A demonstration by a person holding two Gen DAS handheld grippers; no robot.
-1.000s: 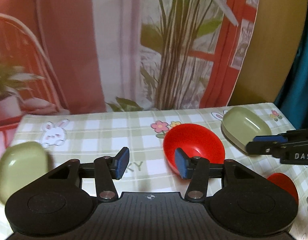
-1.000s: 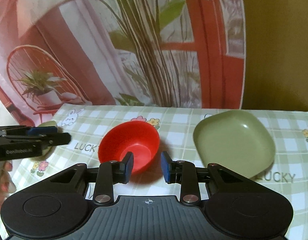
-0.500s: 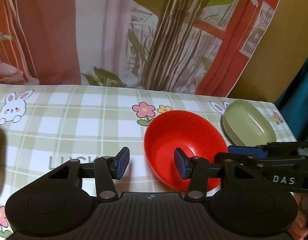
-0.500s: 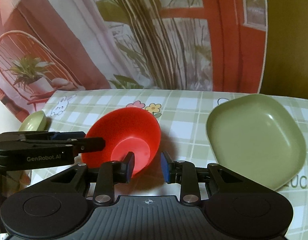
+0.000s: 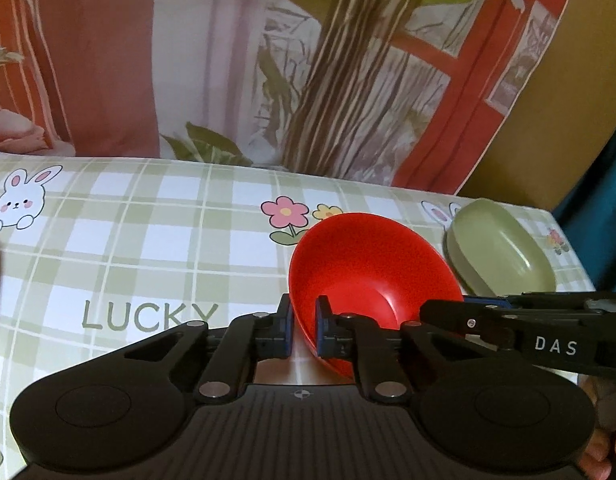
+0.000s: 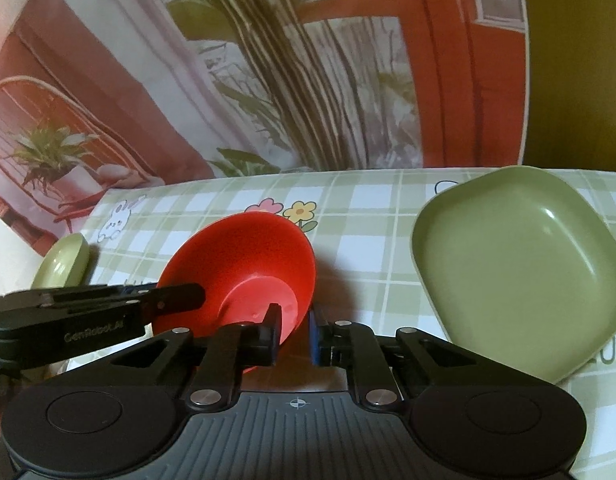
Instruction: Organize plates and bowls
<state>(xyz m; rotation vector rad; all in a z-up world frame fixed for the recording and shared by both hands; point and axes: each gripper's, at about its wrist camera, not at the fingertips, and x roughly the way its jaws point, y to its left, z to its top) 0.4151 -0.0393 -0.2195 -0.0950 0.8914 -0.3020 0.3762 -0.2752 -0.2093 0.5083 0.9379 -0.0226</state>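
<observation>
A red bowl [image 5: 368,268] sits in the middle of the checked tablecloth. My left gripper [image 5: 304,330] is shut on its near-left rim. In the right wrist view the same red bowl [image 6: 248,256] looks tilted, and my right gripper [image 6: 294,330] has its jaws on either side of the bowl's near-right rim, narrowly apart. A green square plate [image 6: 512,264] lies right of the bowl; it also shows in the left wrist view [image 5: 500,252]. The right gripper's fingers [image 5: 508,320] reach in from the right in the left wrist view.
A second green plate [image 6: 64,260] lies at the table's left edge. The tablecloth [image 5: 148,240] has rabbit, flower and LUCKY prints. A printed backdrop [image 5: 308,60] hangs directly behind the table. The table's right edge is beside the green square plate.
My left gripper moved forward and closed on the red bowl's rim. My right gripper moved in over the bowl's other side. The bowl has tipped up.
</observation>
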